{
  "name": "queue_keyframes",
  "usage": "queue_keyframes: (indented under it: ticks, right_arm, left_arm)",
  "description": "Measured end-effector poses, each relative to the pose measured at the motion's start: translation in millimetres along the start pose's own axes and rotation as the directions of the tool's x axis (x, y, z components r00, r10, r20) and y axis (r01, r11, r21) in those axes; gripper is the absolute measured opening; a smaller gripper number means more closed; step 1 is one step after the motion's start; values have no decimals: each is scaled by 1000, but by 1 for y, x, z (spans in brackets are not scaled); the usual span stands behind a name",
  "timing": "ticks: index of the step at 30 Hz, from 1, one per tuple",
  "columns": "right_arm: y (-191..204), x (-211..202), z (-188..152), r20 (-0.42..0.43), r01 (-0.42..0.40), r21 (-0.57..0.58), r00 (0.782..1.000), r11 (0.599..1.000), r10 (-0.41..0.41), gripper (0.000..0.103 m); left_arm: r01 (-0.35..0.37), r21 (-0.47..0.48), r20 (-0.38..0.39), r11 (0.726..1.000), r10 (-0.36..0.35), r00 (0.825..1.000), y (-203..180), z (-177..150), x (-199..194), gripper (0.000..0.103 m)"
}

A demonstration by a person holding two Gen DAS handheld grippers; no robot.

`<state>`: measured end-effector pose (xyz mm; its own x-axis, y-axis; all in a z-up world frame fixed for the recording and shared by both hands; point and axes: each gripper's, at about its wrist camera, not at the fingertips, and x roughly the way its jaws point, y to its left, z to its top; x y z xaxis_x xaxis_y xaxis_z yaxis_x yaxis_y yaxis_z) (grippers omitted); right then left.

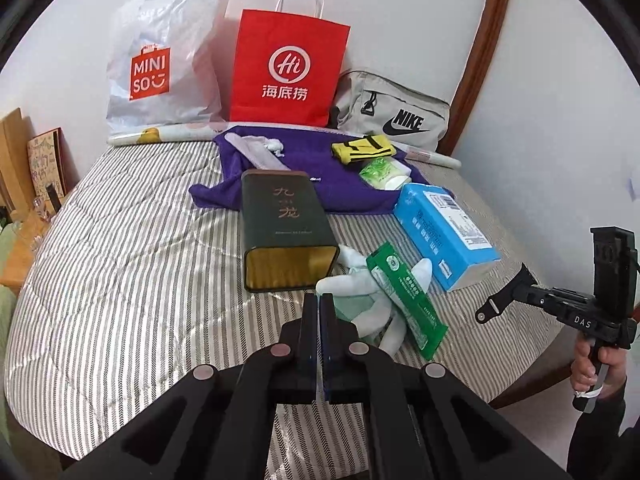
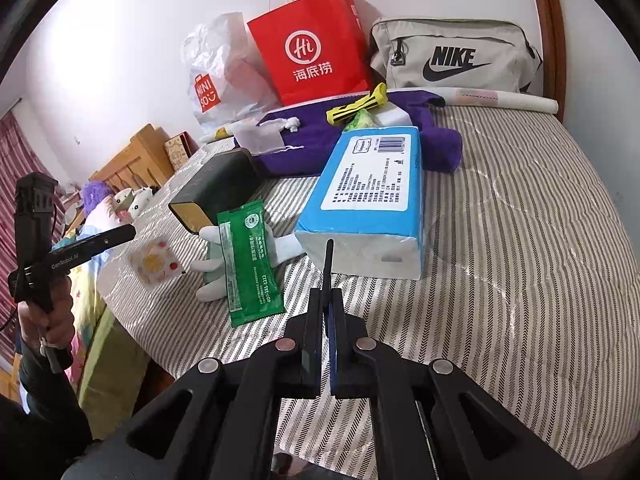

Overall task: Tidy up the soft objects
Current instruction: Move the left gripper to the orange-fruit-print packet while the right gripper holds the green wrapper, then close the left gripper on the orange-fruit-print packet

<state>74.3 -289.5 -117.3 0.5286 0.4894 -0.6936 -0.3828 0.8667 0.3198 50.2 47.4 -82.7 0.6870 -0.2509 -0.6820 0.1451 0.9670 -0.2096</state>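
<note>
On the striped bed a white and green plush toy lies under a green sachet, close ahead of my left gripper, which is shut and empty. A blue tissue pack lies just beyond my right gripper, also shut with nothing in it. Further back, a purple cloth carries a yellow and black sock, a small green tissue packet and a translucent drawstring pouch. In the right wrist view the left gripper hovers at the bed's left edge.
A dark green tin lies on its side mid-bed. Against the wall stand a white plastic bag, a red paper bag and a grey Nike bag, with a paper roll in front. A clear packet lies near the bed edge.
</note>
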Motion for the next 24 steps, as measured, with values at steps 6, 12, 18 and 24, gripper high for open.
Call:
queue_keyframes:
  ticks: [6,12,18,24]
  right_arm:
    - [2,1,0,-4,2,-10,1000,1000,-2,2]
    - [-1,4,-2,-11,-6,2,1000,1000,6,3]
    - [-2,4,-1,-13,3,4,1000,1000,-3,3]
    - [-2,-6,4,7,-11,12,1000,1000,11,3]
  left_arm:
    - [-88,8,-61,996,88,994,11,-15,18,3]
    - [-170,47,-98,984,174,980,15,-30,37,46]
    - [-214,86,-119,973,223,967,13,-33,54,61]
    - [-205,102,-139,973,218,966,12,-40,69,69]
